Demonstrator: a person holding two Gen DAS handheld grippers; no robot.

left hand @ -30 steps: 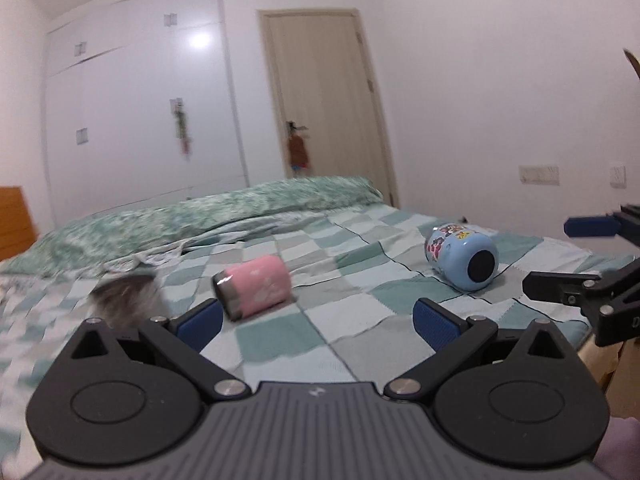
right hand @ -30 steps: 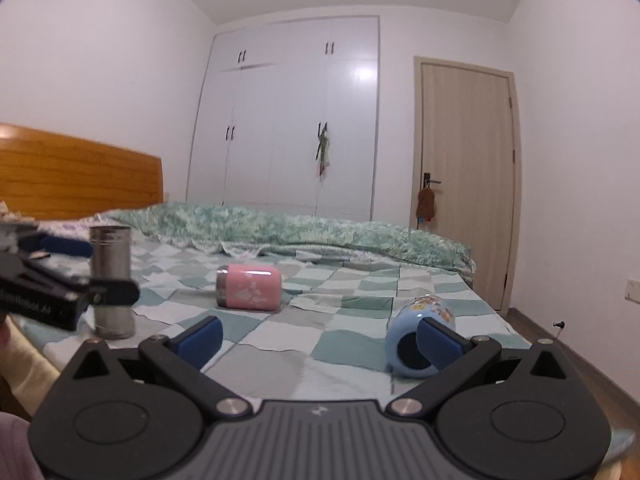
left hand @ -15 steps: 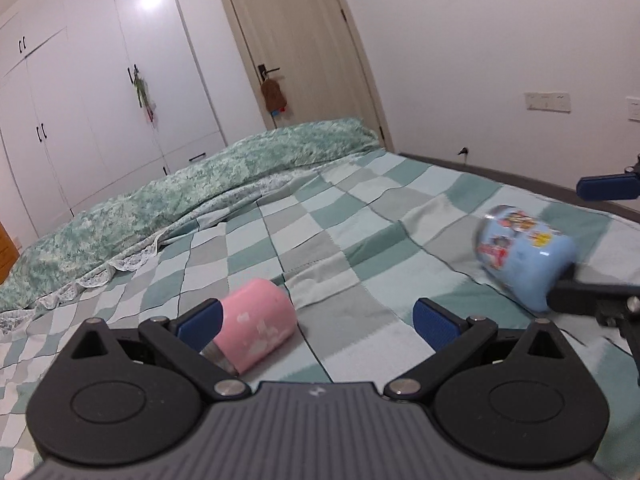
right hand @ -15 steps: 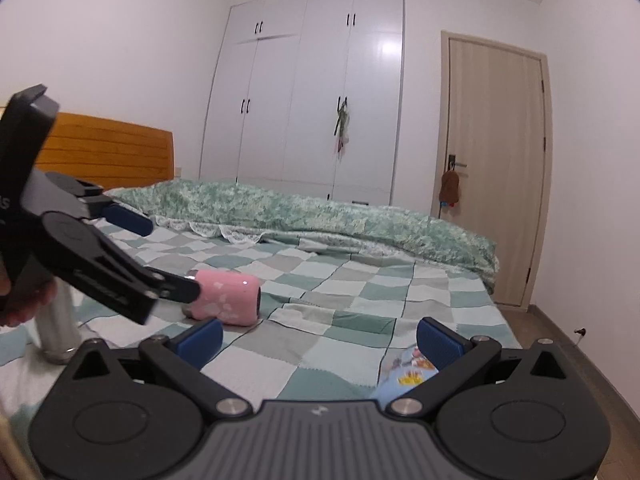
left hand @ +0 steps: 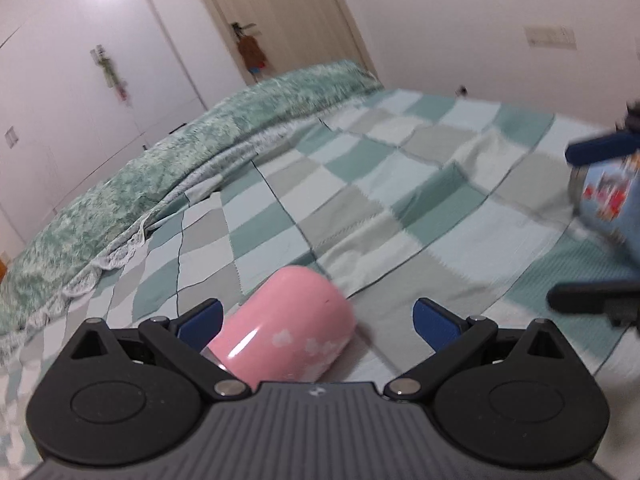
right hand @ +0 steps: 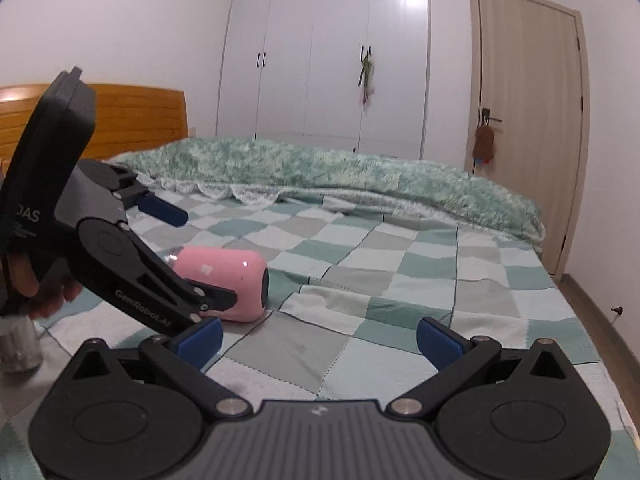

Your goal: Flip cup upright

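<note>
A pink cup (left hand: 288, 330) lies on its side on the checked bedspread, between the open fingers of my left gripper (left hand: 318, 320). It also shows in the right wrist view (right hand: 228, 278), with the left gripper (right hand: 192, 258) open around it. A blue cartoon-printed cup (left hand: 608, 196) lies at the right edge of the left wrist view, between the open fingers of my right gripper (left hand: 580, 224). In the right wrist view my right gripper (right hand: 320, 340) is open and the blue cup is hidden.
A steel tumbler (right hand: 18, 344) stands at the bed's left edge. A folded green blanket (right hand: 340, 176) lies across the far side. A wooden headboard (right hand: 132, 116) is on the left, with wardrobes (right hand: 328, 52) and a door (right hand: 524, 120) behind.
My left gripper has moved forward so the pink cup now sits between its fingers. My right gripper has moved forward over the blue cup, which dropped out of the right wrist view.
</note>
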